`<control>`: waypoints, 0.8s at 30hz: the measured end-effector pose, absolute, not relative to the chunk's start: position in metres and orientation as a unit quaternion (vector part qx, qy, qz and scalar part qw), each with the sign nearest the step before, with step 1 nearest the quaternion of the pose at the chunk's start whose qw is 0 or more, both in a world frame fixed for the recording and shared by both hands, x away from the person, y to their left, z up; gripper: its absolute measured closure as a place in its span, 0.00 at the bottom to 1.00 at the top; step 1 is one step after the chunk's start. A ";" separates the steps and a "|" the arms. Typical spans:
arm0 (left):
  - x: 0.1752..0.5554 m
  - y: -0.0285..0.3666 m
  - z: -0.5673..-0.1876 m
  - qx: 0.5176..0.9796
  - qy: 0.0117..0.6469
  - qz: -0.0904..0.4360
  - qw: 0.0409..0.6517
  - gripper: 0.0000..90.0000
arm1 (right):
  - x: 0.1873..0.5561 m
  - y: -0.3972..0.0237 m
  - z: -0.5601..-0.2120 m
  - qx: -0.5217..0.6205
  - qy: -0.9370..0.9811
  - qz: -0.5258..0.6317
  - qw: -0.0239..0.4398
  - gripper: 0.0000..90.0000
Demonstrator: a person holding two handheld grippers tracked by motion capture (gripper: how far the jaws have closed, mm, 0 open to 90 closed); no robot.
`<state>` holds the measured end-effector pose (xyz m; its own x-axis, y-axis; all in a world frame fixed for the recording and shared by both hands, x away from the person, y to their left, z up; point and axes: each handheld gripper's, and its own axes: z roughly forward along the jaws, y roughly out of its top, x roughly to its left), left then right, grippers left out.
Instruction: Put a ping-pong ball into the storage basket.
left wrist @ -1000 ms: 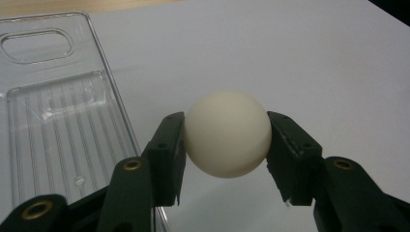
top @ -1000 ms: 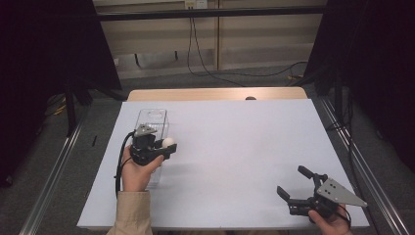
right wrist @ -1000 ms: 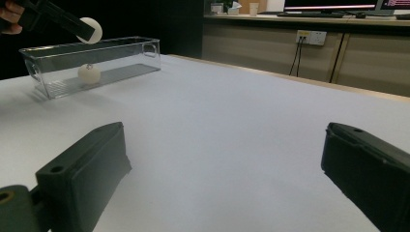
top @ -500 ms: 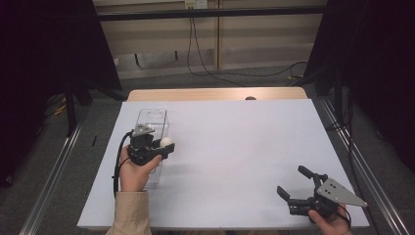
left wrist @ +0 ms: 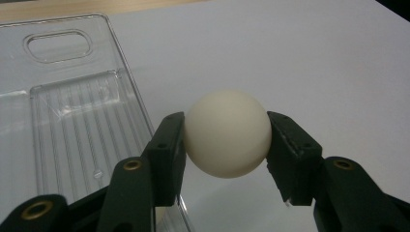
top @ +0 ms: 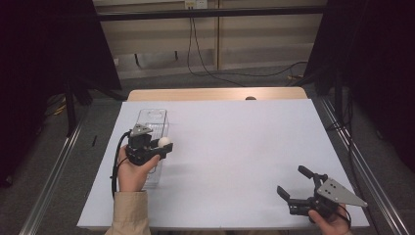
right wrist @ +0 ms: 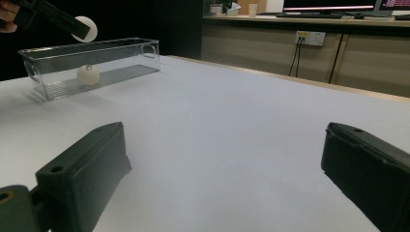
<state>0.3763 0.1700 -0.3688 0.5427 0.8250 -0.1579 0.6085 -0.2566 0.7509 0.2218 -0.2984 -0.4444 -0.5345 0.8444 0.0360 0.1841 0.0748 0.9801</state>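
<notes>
We see white table [top: 235,147] bare across middle and right: wide passage. Sole obstacle at left: clear bin [top: 152,128], tall walls, open top, one ball inside [right wrist: 89,74]. We note left gripper [top: 164,146] with white ball [left wrist: 226,133] raised beside bin's right wall. Right gripper [top: 296,185] near front edge, nothing between its spread jaws.

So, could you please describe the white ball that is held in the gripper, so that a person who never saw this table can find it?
Start at the clear plastic bin on the left side of the white table. Just above its right wall, the left gripper pinches a white ball between its black jaws. A second ball lies on the bin's floor; this one is held in the air.
</notes>
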 end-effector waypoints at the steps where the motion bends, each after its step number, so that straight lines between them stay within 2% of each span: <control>1: 0.376 0.170 -0.369 0.781 0.459 0.135 0.402 0.57 | 0.222 -0.298 -0.444 0.383 0.672 0.562 0.294 0.02; 24: 0.376 0.177 -0.368 0.777 0.467 0.139 0.399 0.57 | 0.222 -0.299 -0.444 0.382 0.672 0.562 0.295 0.02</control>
